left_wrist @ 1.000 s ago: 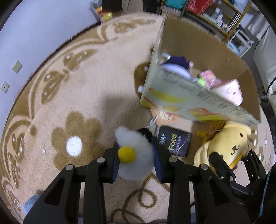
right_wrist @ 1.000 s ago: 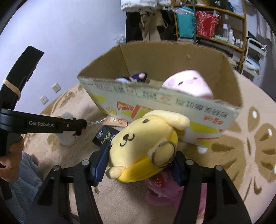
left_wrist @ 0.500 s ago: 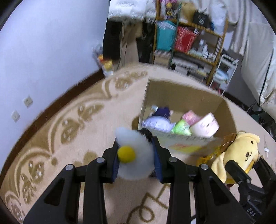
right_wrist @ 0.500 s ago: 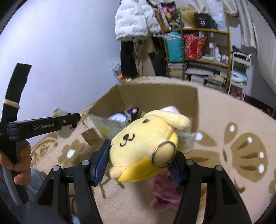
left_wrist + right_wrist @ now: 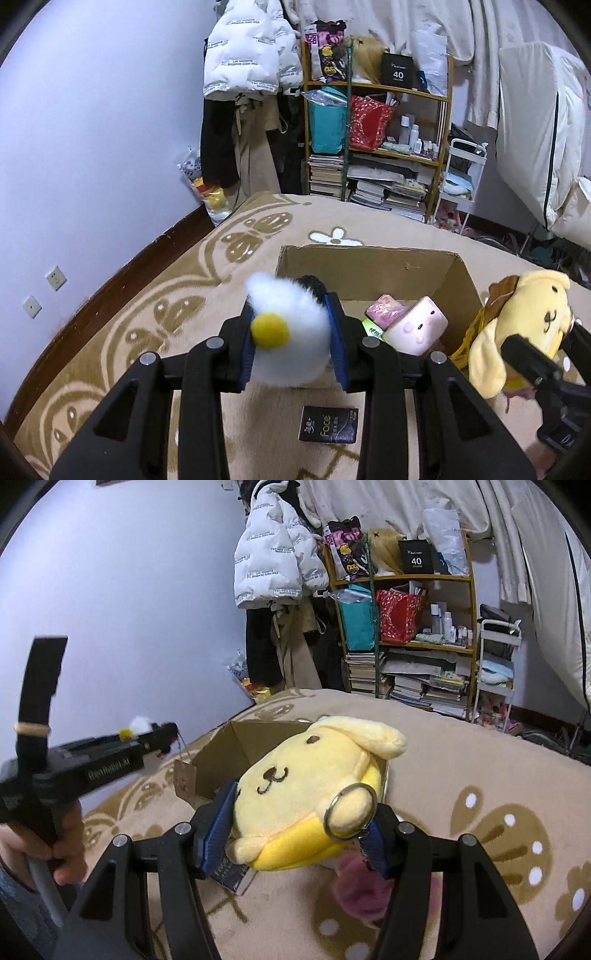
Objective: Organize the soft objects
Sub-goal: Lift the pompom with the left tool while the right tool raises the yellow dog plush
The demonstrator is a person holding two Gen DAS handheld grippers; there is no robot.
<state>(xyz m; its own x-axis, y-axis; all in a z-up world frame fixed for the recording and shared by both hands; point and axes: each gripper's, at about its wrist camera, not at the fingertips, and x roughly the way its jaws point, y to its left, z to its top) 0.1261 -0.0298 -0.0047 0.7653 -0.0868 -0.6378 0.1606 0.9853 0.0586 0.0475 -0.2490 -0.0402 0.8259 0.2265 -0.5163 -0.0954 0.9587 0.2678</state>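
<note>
My left gripper (image 5: 291, 343) is shut on a white fluffy plush with a yellow ball (image 5: 286, 332), held above the near left wall of an open cardboard box (image 5: 369, 266). The box holds a pink square plush (image 5: 417, 328) and other soft toys. My right gripper (image 5: 299, 834) is shut on a yellow dog plush (image 5: 306, 786) with a metal key ring, held over the near side of the box (image 5: 218, 760). The dog plush also shows in the left wrist view (image 5: 524, 321), at the box's right. The left gripper shows in the right wrist view (image 5: 147, 734) with a paper tag hanging from it.
A black tissue pack (image 5: 328, 424) lies on the beige patterned rug (image 5: 147, 314) in front of the box. A pink fuzzy item (image 5: 365, 890) lies on the rug under the right gripper. A cluttered shelf (image 5: 384, 147) and hanging coats (image 5: 243, 62) stand at the far wall.
Both grippers have risen well above the rug with their plushes still held. The box now lies lower in both views and the room's far wall has come into sight.
</note>
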